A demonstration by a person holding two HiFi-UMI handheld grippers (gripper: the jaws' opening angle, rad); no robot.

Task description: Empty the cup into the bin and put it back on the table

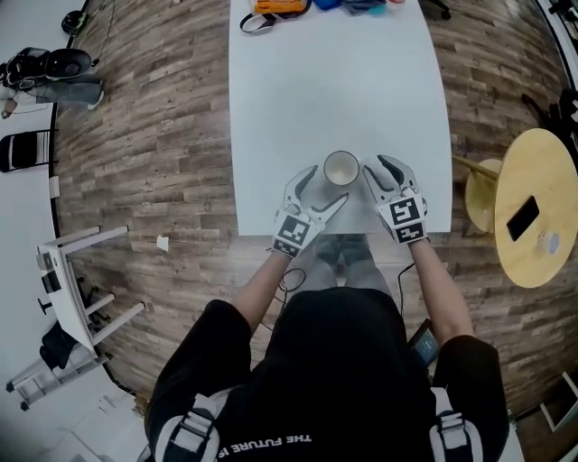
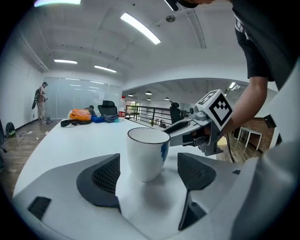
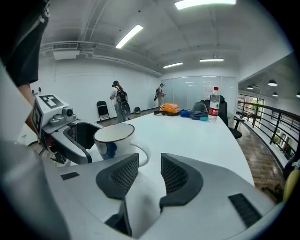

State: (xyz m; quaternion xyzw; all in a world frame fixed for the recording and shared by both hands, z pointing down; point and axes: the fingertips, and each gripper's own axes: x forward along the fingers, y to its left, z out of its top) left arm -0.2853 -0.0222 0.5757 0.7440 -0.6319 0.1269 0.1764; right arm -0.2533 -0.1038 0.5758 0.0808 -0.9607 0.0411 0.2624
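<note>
A white cup point(image 1: 341, 168) with a dark rim and a blue mark stands upright near the front edge of the white table point(image 1: 334, 81). My left gripper point(image 1: 318, 192) is open at the cup's near left. In the left gripper view the cup point(image 2: 147, 152) stands just past the gap between the spread jaws, and the pads do not touch it. My right gripper point(image 1: 384, 173) is open at the cup's right. In the right gripper view the cup point(image 3: 114, 140) is ahead and left of the jaws, its handle near the left pad, with nothing between them.
Orange and blue items point(image 1: 280, 7) and a water bottle point(image 3: 214, 102) lie at the table's far end. A round wooden side table point(image 1: 537, 244) with a phone point(image 1: 522, 217) stands to the right. A white rack point(image 1: 72, 289) stands on the wood floor to the left.
</note>
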